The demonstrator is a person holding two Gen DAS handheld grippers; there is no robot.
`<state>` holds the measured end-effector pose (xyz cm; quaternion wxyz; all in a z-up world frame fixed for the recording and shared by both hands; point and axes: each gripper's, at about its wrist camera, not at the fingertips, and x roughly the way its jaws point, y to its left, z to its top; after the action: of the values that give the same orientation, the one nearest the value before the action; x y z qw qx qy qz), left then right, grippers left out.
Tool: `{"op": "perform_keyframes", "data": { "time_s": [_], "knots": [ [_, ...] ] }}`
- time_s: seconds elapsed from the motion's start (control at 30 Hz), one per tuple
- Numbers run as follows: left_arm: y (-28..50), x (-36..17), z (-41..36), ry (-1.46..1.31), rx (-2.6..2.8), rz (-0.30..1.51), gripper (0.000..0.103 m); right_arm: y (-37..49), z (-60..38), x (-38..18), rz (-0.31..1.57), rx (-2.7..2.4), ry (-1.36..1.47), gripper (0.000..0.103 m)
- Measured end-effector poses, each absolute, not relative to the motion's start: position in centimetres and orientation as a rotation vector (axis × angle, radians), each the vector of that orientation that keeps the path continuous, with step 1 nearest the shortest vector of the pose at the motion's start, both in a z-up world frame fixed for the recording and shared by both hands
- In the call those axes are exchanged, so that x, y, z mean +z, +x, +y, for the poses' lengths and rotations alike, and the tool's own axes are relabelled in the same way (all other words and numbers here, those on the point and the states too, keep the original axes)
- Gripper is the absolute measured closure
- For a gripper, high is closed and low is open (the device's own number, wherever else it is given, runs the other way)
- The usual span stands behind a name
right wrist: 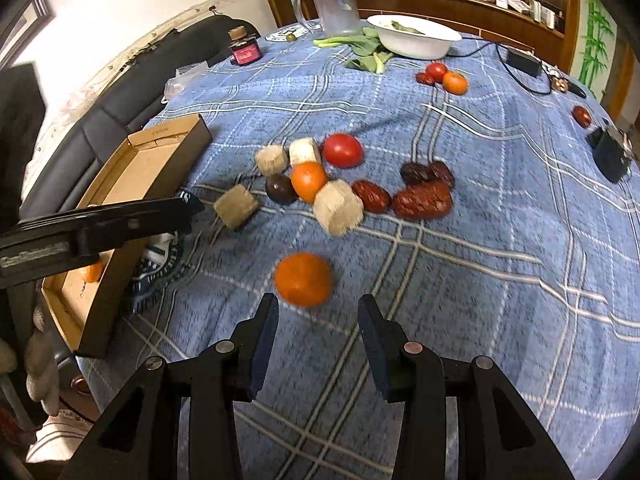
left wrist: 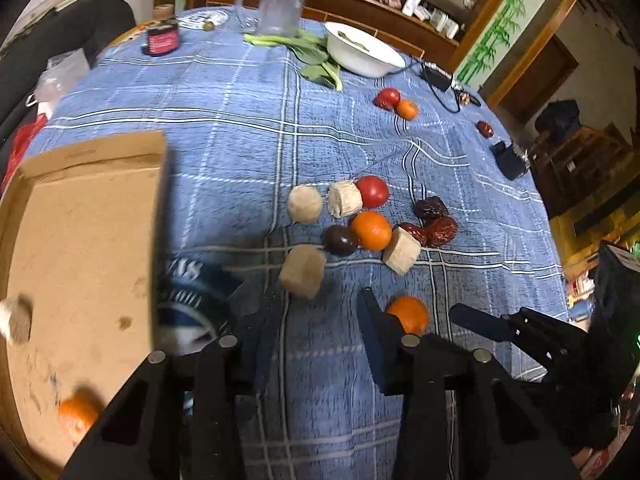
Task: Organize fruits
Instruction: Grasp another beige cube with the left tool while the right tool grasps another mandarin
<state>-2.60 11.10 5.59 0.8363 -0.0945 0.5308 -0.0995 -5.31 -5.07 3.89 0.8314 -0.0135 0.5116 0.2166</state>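
A lone orange lies on the blue plaid cloth just ahead of my open, empty right gripper; it also shows in the left wrist view. Beyond it lies a cluster: tan cubes, an orange, a tomato, a dark plum and red dates. A cardboard tray at the left holds an orange and a tan piece. My left gripper is open and empty beside the tray.
A white bowl, leafy greens, a clear jug and a small jar stand at the far side. A tomato and orange pair, a lone date, a black box and cables lie at the right.
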Motion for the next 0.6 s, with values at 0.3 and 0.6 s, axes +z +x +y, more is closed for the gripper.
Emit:
{"op": "perform_keyframes", "data": {
  "time_s": [0.3, 0.6],
  "knots": [
    [0.1, 4.2, 9.3, -0.102, -0.229, 1.138, 0.066, -4.4, -3.4, 2.7, 1.084, 0.480, -0.056, 0.058],
    [0.5, 2.9, 10.6, -0.064, -0.184, 1.163, 0.066, -4.0, -2.3, 1.8, 1.098, 0.454, -0.090, 0.058]
  ]
}}
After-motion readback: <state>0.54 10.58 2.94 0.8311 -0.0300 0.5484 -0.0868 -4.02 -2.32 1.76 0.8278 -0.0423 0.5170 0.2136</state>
